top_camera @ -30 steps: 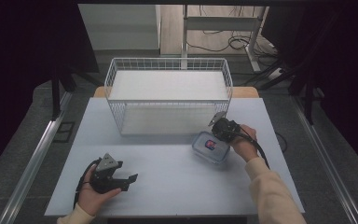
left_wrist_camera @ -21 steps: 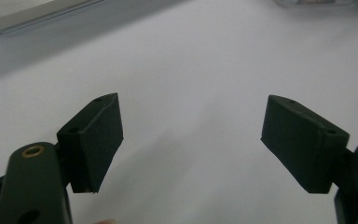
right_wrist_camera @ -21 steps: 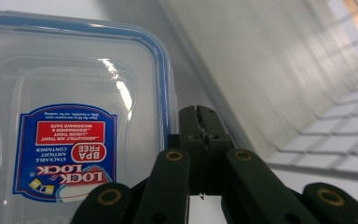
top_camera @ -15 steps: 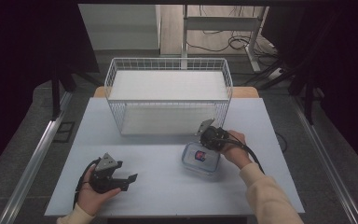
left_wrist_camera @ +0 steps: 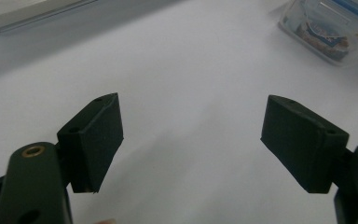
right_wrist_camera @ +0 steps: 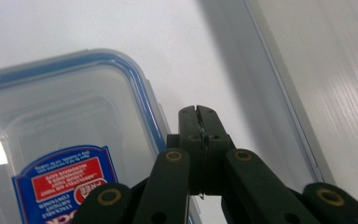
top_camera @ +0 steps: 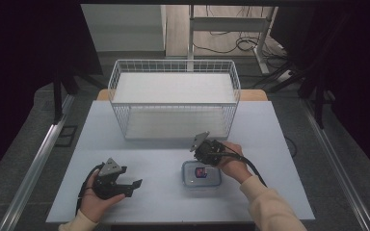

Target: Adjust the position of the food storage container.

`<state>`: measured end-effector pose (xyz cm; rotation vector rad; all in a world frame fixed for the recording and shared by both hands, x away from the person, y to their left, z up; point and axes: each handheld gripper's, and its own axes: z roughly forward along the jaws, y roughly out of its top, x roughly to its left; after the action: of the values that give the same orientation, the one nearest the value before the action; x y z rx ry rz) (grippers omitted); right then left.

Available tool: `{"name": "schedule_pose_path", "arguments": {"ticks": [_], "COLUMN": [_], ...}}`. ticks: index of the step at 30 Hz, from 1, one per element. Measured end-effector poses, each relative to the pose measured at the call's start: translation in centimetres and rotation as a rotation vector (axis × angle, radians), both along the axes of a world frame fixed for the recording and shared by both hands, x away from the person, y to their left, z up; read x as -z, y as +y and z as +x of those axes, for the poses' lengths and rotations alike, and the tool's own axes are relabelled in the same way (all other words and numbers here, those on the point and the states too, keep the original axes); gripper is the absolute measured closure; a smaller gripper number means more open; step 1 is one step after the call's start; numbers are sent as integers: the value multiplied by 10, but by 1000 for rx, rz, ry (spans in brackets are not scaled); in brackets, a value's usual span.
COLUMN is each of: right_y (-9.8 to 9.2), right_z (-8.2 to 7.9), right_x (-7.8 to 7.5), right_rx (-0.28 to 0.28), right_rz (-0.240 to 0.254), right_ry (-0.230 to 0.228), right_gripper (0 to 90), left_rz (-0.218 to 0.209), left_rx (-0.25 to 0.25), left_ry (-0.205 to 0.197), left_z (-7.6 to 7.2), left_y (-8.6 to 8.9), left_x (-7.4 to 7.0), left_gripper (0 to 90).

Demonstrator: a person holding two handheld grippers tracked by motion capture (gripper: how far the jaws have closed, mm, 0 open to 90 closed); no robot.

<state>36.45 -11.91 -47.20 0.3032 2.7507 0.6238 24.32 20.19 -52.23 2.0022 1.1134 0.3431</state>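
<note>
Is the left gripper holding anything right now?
No, the left gripper stands wide open over the bare table, with nothing between its jaws.

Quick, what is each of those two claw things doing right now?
Left gripper: open, nothing between its fingers.
Right gripper: shut, beside the plastic box; whether it pinches the lid's edge cannot be told.

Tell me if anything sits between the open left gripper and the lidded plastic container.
Nothing visible does. The left gripper and the container are apart, with only bare table between them; the right gripper is at the container's far side.
</note>
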Motion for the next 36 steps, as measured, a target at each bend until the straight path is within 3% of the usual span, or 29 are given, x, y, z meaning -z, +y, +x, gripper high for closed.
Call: {"name": "schedule_pose_path", "arguments": {"ticks": [2, 3, 5, 7, 11, 15, 22, 34, 36], "right_y": [-4, -13, -17, -30, -56, -89, -114, -102, -100], "right_z": [-1, -4, -5, -10, -23, -39, -56, -61, -62], "right_x": [-6, -14, -17, -22, -22, -17, -6, 13, 15], "right_rx": [33, 98, 122, 185, 280, 377, 438, 433, 444], "right_rz": [36, 85, 104, 151, 193, 267, 286, 254, 248], "right_ry": [-6, -6, -8, -11, -12, 11, 55, 128, 118], "right_gripper": [897, 897, 897, 898, 897, 897, 897, 897, 897], "left_rz": [-2, -3, -4, -5, -7, -9, -10, -12, -12], "left_rx": [-1, -3, -4, -4, -4, -8, -9, -9, -6], "left_ry": [-2, -3, -3, -3, -3, 0, -2, -8, -7], "left_z": [0, 0, 0, 0, 0, 0, 0, -1, 0], "left_y": [1, 1, 1, 1, 0, -1, -1, 0, 0], "left_x": [0, 0, 0, 0, -1, -1, -1, -1, 0], "left_gripper": [206, 207, 206, 206, 205, 204, 204, 204, 203]}}
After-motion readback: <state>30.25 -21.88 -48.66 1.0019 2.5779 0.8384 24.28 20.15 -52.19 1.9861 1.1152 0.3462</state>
